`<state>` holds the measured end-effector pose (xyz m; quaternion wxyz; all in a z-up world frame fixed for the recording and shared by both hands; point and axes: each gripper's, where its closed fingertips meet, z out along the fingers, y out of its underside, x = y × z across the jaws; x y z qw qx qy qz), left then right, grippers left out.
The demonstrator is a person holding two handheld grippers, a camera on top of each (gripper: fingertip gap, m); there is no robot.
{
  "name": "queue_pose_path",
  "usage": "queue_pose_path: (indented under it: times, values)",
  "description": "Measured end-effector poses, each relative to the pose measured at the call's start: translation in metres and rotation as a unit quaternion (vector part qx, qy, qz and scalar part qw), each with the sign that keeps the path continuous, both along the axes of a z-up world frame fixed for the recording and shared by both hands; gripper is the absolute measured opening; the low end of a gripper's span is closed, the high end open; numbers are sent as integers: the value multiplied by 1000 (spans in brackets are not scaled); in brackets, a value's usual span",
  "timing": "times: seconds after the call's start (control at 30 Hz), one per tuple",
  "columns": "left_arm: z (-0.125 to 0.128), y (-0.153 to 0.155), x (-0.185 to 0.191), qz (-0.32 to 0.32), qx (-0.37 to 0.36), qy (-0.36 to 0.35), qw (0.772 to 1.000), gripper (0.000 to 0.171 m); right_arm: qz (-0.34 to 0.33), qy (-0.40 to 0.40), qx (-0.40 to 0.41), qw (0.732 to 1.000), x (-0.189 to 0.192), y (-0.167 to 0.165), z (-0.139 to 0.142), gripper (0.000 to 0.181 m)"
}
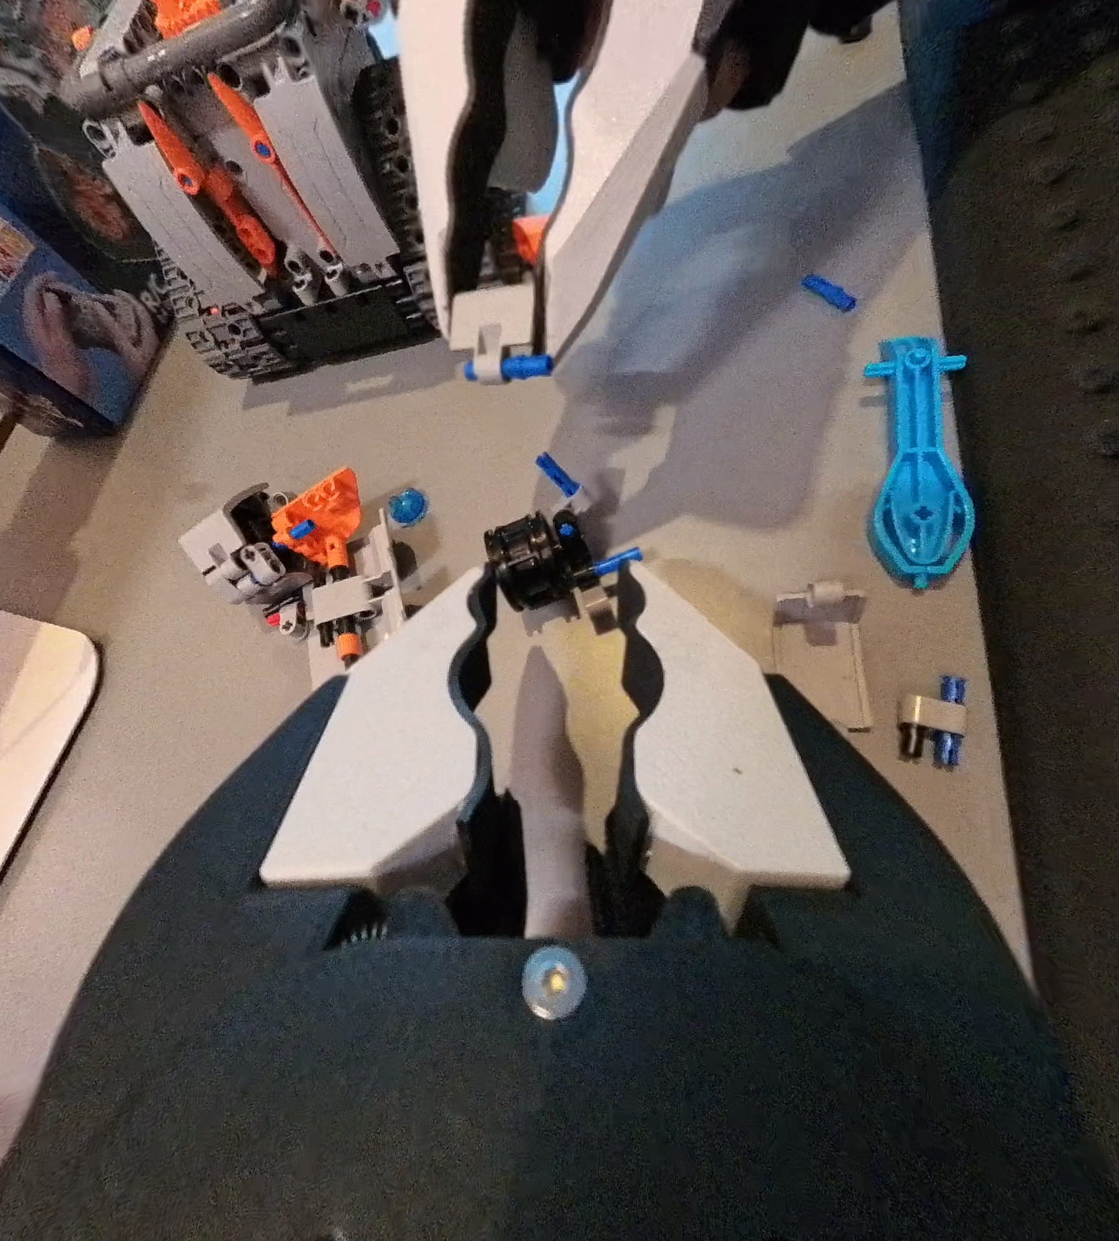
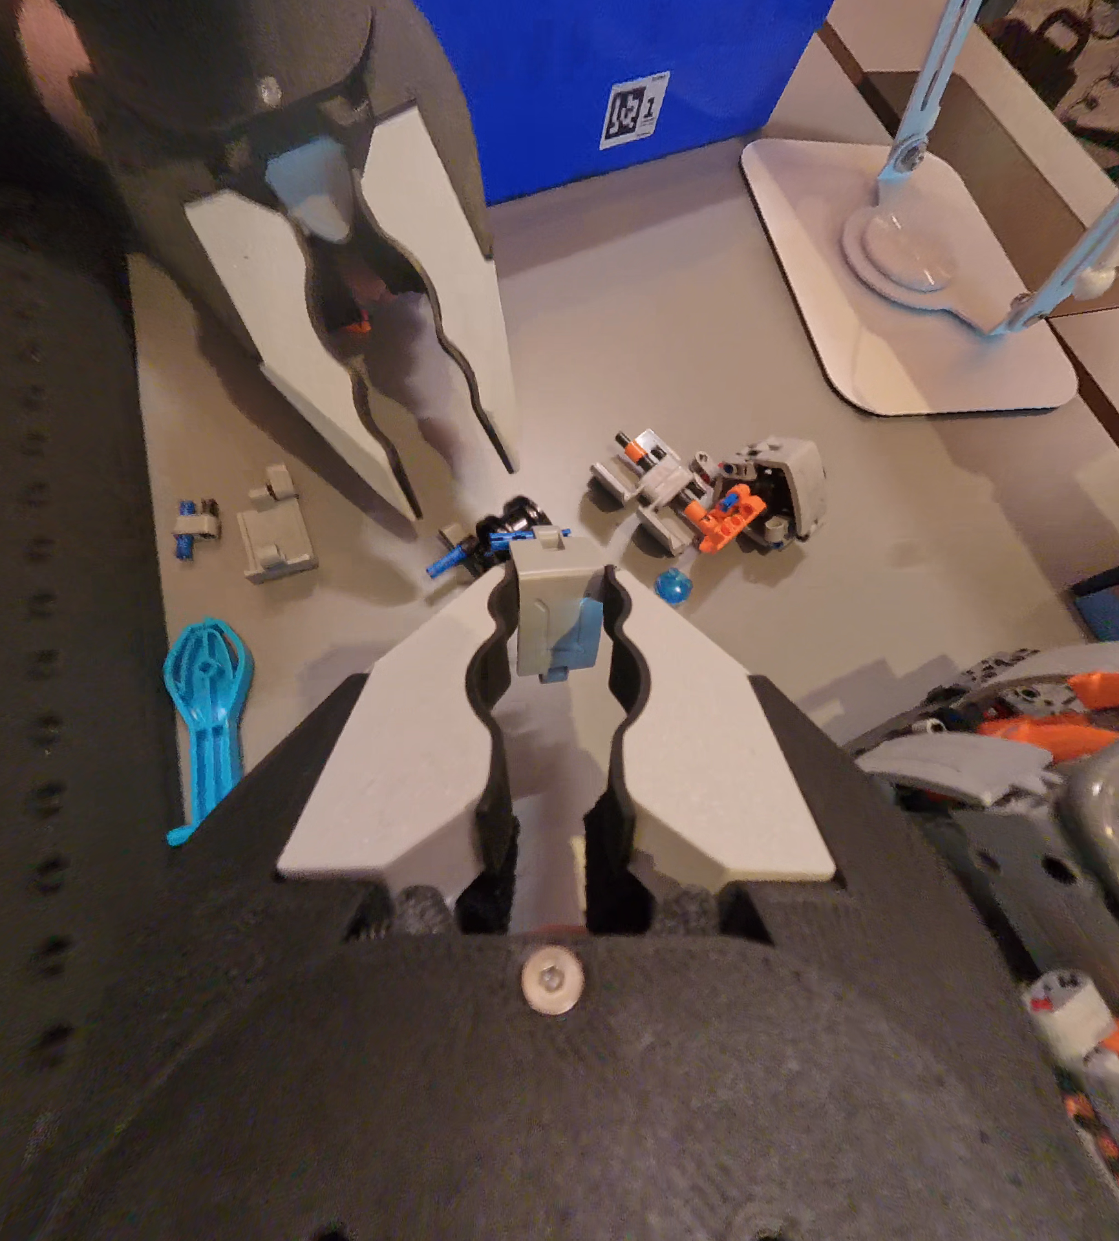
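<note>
Two grippers: right gripper [image 2: 553, 591] pinches a grey plastic panel piece [image 2: 553, 621] mid-frame; left gripper [image 1: 553, 584], jaws apart, touches a black toy wheel piece [image 1: 533, 557].

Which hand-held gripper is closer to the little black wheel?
Left. The left hand-held gripper has its fingertips right at the black wheel. The right hand-held gripper hovers a little way off, holding a grey panel.

Worktop [image 1: 489, 430]: plain grey. Spoon-shaped tool [image 1: 920, 470]: light blue. Wheel assembly [image 1: 536, 557]: black, blue pins. Held panel [image 2: 560, 604]: grey with blue patch. Box [image 2: 610, 87]: blue.
</note>
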<state>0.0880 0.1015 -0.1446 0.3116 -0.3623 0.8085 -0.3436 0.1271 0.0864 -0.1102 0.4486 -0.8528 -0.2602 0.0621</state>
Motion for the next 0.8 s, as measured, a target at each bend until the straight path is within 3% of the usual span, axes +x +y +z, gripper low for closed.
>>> queue_pose_path:
  times: [0.1, 0.2, 0.33, 0.4, 0.5, 0.7, 0.8]
  values:
    - [0, -2, 3, 7, 26, -7, 1000, 36, 6, 34, -19, 999, -8, 8, 5, 22]
    - [0, 2, 12, 33, 52, -9, 998, 46, -4, 6, -32, 999, -2, 13, -2, 22]
    - [-15, 1, 19, 52, 30, 46, 997, 54, -16, -17, -59, 998, 4, 6, -18, 23]
    - [-22, -2, 21, 53, 3, 74, 996, 51, -11, -19, -89, 996, 3, -2, -29, 23]
    - [-27, -8, 21, 42, -34, 91, 994, 33, -10, -72, -129, 989, 9, -16, -48, 23]
    - [-26, -12, 19, 27, -54, 101, 993, 33, 38, -78, -155, 984, 3, -36, -53, 23]
    - [-26, -12, 15, 27, -69, 118, 990, 33, 54, -85, -159, 982, 2, -44, -51, 35]
